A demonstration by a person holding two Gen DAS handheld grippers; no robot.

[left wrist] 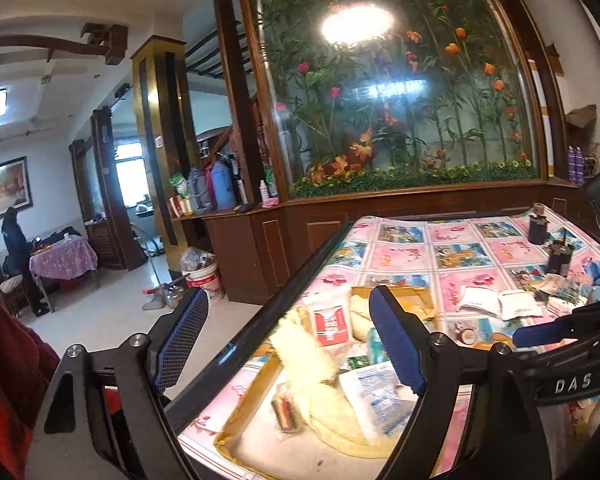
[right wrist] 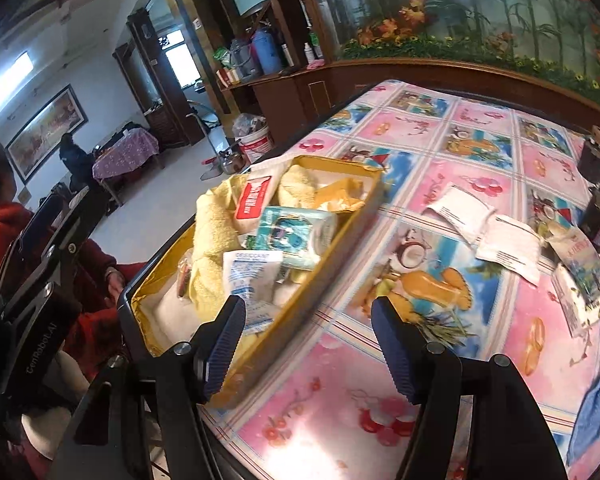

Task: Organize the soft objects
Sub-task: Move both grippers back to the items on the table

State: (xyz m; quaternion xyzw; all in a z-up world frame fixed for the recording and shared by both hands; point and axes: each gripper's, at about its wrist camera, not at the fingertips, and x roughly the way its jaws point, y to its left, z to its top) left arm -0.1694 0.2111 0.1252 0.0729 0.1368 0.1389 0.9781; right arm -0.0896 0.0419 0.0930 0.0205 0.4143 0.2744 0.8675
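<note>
The step in hand, as I judged it, was fetching another soft packet from the table (right wrist: 452,128) and carrying it to the yellow box (right wrist: 332,236) at the table's left edge. To do it well I needed to come down flat over one white packet (right wrist: 460,208), not the pair, since a second white packet (right wrist: 508,248) lay touching it toward the right edge. A low pinch on the packet's middle seemed best, because thin pouches slide on a glossy cloth. I also had to keep clear of the two dark bottles (right wrist: 596,184) standing near the right edge, which I thought could tip.

The box already held a yellow towel (right wrist: 216,232), a red-and-white pouch (right wrist: 254,196), a teal packet (right wrist: 296,232) and a desiccant sachet (right wrist: 248,272), piled loosely, so any new piece would go best in the bare near end.

My right gripper (right wrist: 308,344) hung above the near edge of the table beside the box, tilted down, fingers spread wide and holding nothing. My left gripper (left wrist: 288,344) hovered over the box at the left edge, one finger out past the table's rim, likewise wide apart and empty. Both frames were blurred.
</note>
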